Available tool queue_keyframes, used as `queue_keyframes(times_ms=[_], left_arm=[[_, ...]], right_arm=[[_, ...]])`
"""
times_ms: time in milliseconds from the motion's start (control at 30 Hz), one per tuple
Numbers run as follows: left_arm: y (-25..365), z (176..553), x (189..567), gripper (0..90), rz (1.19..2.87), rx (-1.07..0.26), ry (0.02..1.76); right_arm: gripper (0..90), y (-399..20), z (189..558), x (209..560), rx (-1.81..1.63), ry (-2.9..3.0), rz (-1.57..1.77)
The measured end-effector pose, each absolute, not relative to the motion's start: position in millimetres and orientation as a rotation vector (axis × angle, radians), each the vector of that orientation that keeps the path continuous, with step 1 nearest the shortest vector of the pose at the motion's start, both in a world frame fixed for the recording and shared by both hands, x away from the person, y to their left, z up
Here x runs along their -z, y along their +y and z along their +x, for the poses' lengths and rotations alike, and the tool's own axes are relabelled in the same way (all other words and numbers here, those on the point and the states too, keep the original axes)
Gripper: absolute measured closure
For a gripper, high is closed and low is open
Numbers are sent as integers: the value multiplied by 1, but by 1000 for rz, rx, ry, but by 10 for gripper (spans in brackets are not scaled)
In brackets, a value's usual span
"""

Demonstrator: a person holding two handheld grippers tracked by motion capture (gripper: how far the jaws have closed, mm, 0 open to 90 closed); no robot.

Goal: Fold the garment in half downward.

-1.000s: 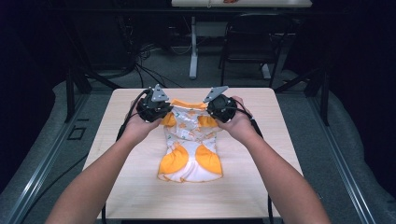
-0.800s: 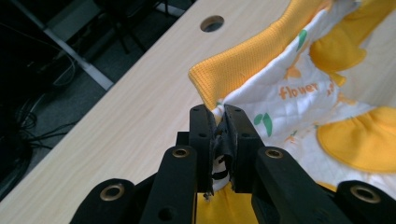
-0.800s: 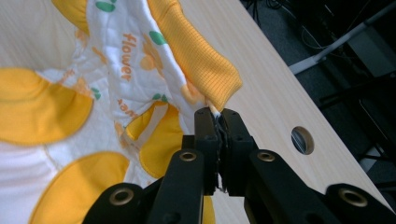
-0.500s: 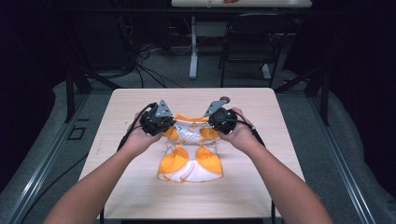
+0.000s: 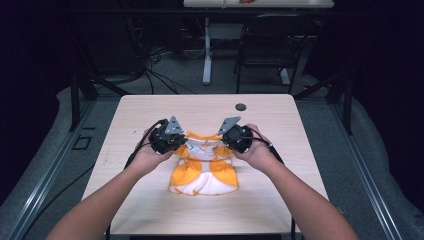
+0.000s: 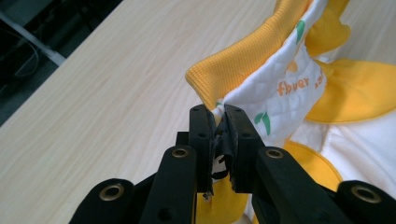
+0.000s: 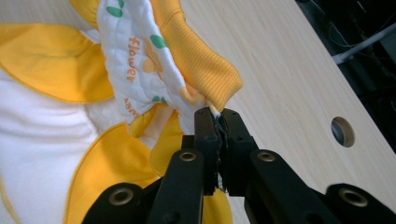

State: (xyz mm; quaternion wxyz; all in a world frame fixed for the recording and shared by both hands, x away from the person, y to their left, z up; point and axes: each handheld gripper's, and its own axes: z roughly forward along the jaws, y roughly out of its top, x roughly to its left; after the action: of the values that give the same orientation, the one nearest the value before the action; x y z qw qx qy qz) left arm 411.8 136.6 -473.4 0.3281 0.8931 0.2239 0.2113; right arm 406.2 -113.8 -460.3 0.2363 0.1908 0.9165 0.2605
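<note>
A small white and orange garment (image 5: 204,170) with a ribbed orange hem and green leaf prints lies in the middle of the wooden table (image 5: 150,107). My left gripper (image 5: 176,142) is shut on its upper left corner; in the left gripper view the jaws pinch the quilted white cloth (image 6: 275,88) just below the ribbed band. My right gripper (image 5: 227,141) is shut on the upper right corner, and the right gripper view has the ribbed orange edge (image 7: 196,60) bunched at the jaw tips. The far edge is held slightly off the table, folded toward the near side.
A round cable hole (image 5: 241,106) sits in the table at the back right, beyond the right gripper. Bare wood surrounds the garment. Beyond the table stand a chair (image 5: 262,50) and a desk leg (image 5: 206,50), with cables on the floor.
Both grippers have come toward the near side and down with the garment's far edge, folding it over the lower part. The jaws stay shut on the cloth.
</note>
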Motion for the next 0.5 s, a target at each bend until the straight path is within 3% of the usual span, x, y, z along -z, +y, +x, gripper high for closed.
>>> queue_keyframes(times_ms=[500], left_arm=[[136, 402, 480, 824, 2369, -508, 576]], right_arm=[[864, -112, 392, 465, -711, 2552, 497]])
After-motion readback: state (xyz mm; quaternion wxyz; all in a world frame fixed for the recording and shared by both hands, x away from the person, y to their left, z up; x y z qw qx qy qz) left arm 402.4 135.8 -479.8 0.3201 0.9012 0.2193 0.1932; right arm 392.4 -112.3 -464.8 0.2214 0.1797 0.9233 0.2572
